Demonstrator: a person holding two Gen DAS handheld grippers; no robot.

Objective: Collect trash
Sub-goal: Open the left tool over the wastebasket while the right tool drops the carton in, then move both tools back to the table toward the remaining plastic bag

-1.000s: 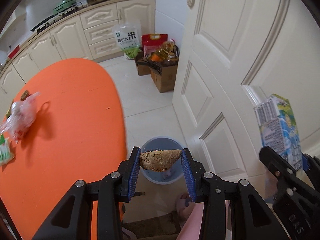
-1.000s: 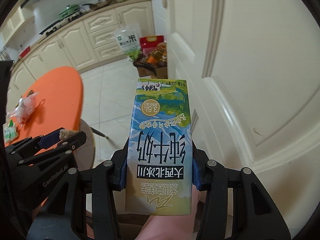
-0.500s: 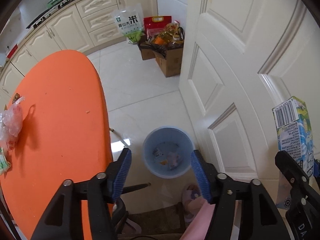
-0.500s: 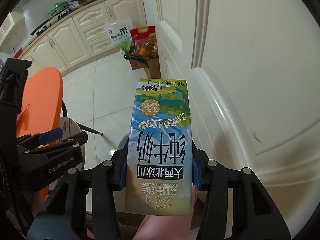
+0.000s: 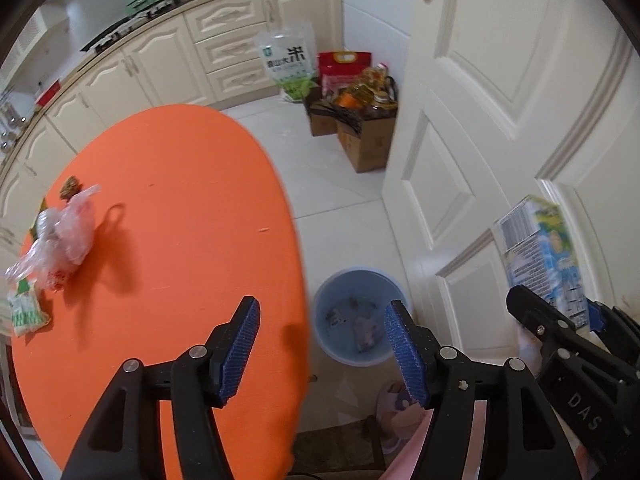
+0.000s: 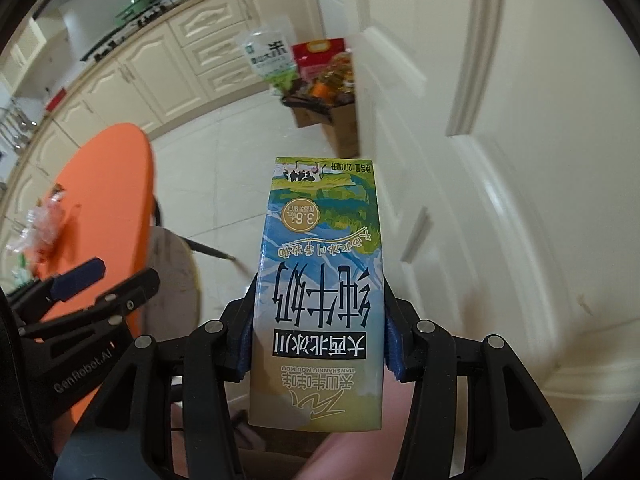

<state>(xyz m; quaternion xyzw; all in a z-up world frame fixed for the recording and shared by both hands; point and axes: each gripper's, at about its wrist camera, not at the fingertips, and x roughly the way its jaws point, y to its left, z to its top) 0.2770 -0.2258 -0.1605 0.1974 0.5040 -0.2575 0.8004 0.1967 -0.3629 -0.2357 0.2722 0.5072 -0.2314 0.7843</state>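
Beside the white door [image 5: 460,120], on the tiled floor, stands the blue bin [image 5: 362,318], and the left tool [image 5: 322,354] hangs over the gap between it and the orange tabletop [image 5: 172,220]. A second ago a brown, fibrous scrap was pinched between its blue pads; half a second ago the jaws were already parted and bare, and they are opening a little further now with nothing between them. Small scraps lie in the bottom of the bin, too blurred to pick the brown one out, but its drop into the bin looks done. The view has also swung from the bin toward the tabletop, which suggests that this tool is heading for more rubbish.

Over by the door, the right tool [image 6: 318,344] is clamped on the sides of a milk carton [image 6: 320,276], printed side facing the camera, just as it was a second ago. The carton is in the air beside the door, near the bin but not yet over it, so its drop is likely the next step.

On the tabletop's far edge lie a crumpled clear plastic bag [image 5: 60,240], a green-and-white packet [image 5: 24,312] and a small brown scrap [image 5: 71,187], none of them collected yet. The task is therefore partly done.
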